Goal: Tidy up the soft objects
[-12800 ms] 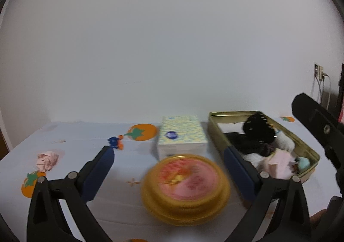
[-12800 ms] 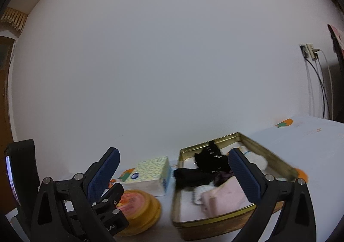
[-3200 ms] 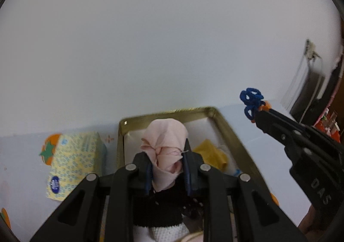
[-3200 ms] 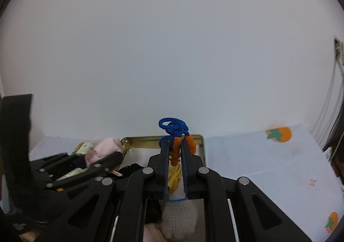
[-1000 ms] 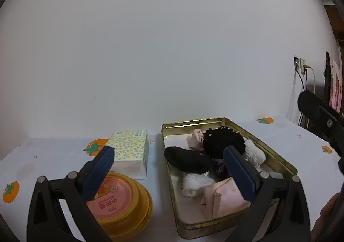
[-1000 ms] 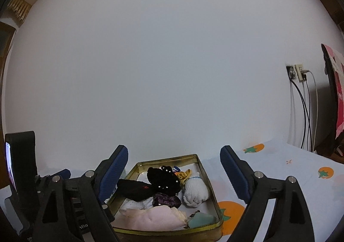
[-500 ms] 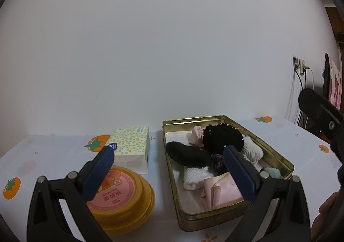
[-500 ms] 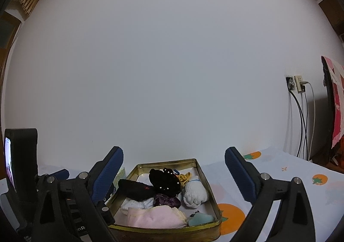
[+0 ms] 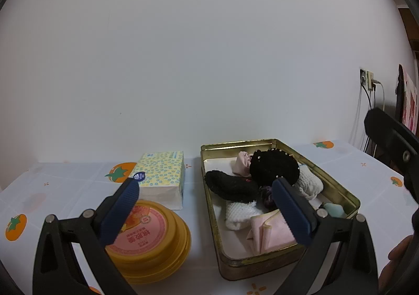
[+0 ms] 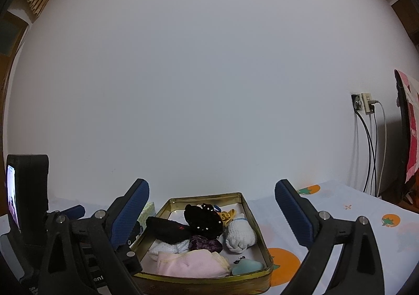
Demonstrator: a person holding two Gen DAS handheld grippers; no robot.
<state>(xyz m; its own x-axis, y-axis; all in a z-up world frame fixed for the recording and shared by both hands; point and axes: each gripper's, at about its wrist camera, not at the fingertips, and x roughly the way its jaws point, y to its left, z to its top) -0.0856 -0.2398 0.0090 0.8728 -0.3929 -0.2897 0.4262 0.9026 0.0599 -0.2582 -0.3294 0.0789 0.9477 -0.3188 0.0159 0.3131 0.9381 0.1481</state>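
Change since earlier: the pink cloth roll [image 9: 243, 161] and the blue-and-orange cord, clamped between the fingers seconds ago, are now lying in the gold tin [image 9: 337, 189]; both tools are now hanging back with nothing in them.
Left gripper [image 9: 207, 202]: its blue-padded fingers [image 9: 121, 209] are standing wide apart, released, framing the near end of the tin and the yellow round container.
Right gripper [image 10: 211, 212]: its fingers [image 10: 294, 213] are spread wide and are gripping nothing, hovering above the tin's near rim.
Yellow round container [image 9: 154, 240]: sitting closest on the left, pink lid up, just beside the tin's left wall.
Tin, near end: a folded pink cloth [image 9: 269, 232] and a white knit piece [image 9: 239, 212] are lying between the left gripper's fingertips in the left wrist view; a pale teal item [image 10: 247, 267] is resting in the near right corner.
Tin, middle to far: a black sock [image 9: 230, 186], a dark purple scrunchie [image 10: 205, 242], a white rolled sock [image 10: 239, 236] and a black beaded piece [image 9: 273, 166] are crowding together, with a yellow band [image 10: 227, 215] behind them.
Tissue pack [image 9: 163, 173]: standing beyond the container, apart from the tin.
Persimmon-print tablecloth [image 9: 65, 185]: running back to the white wall [image 9: 183, 59].
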